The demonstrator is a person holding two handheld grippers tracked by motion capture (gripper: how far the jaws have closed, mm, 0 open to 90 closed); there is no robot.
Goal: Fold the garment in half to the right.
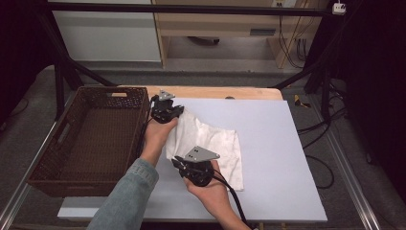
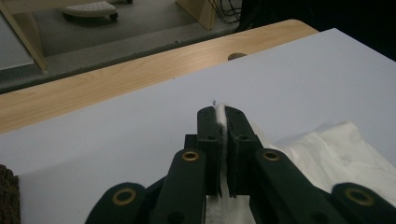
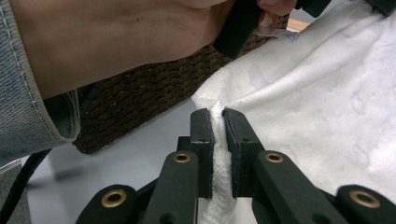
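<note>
Fingers of both grippers pinch the white cloth [image 1: 210, 143]; no writing legible.

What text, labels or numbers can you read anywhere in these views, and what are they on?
None can be read.
White cloth: no print or tag visible.
Wicker basket: no label visible.
Grey plates on the left gripper and right gripper: no markings legible.
Cabinet front in the background: a dark strip, too small and blurred to tell whether it carries text.
</note>
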